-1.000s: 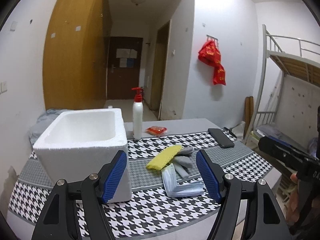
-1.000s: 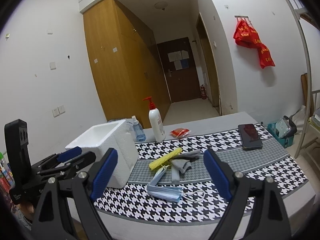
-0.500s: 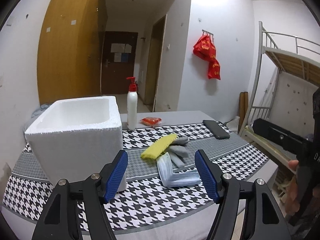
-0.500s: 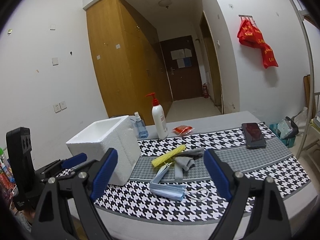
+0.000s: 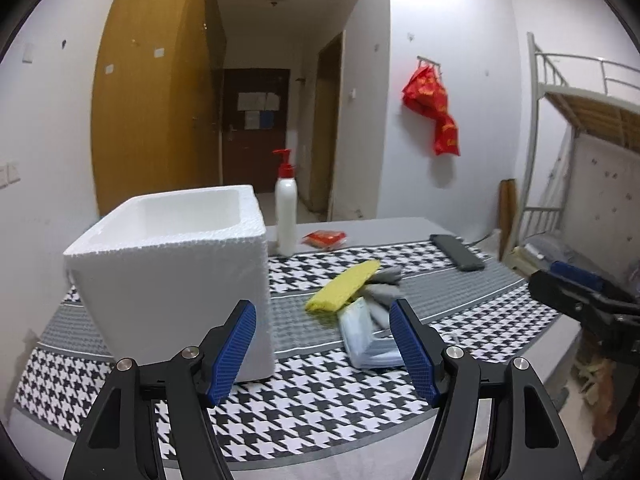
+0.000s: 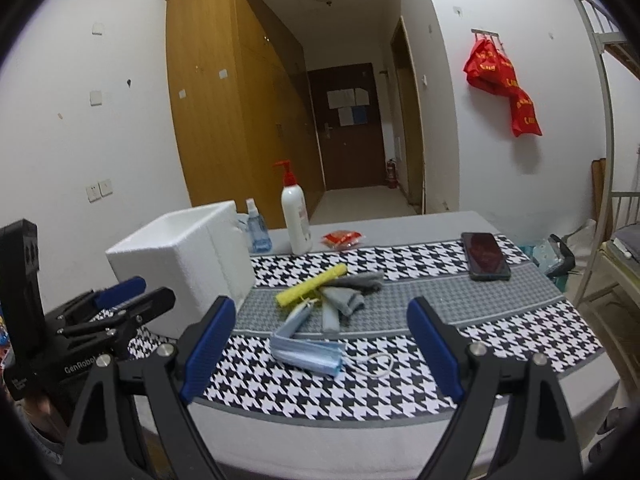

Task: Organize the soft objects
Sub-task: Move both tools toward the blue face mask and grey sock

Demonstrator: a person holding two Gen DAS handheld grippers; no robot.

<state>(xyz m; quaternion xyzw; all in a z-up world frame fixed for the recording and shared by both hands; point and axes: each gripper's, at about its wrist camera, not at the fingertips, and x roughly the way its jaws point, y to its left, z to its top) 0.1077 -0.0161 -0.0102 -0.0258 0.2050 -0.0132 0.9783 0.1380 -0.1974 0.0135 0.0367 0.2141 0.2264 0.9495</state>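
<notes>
Left gripper (image 5: 324, 350) hangs at the near edge of the table (image 5: 360, 226), jaws apart, nothing between the blue pads; the right pad overlaps the face masks in the picture only, no contact visible. Right gripper (image 6: 320, 350) likewise at the near edge, jaws wide apart, holding nothing.

Soft things sit in a loose pile mid-table on the houndstooth cloth (image 6: 440, 256). Yellow cloth strip (image 6: 312, 284) lies tilted, its upper end toward 2 o'clock. Grey socks (image 6: 352, 290) touch it at its 4 o'clock side, partly under it. Blue face masks (image 6: 308, 354) lie at 6 o'clock of the socks, nearest the grippers, folded in an L, a white ear loop (image 6: 378, 364) trailing toward 3 o'clock.

White foam box (image 5: 172, 276) stands upright and open-topped at 9 o'clock of the pile, just beside it, not touching. In the left wrist view it fills the space ahead of the left pad.

At 12 o'clock of the pile: white pump bottle (image 6: 296, 220) with red top, upright; small blue spray bottle (image 6: 256, 232) to its 9 o'clock, just behind the box; red packet (image 6: 342, 238) at its 3 o'clock. Dark phone (image 6: 486, 256) lies flat at 2 o'clock of the pile, well apart.

Red bags (image 6: 504, 84) hang on the far wall. Bunk bed frame (image 5: 580, 120) at 3 o'clock.
</notes>
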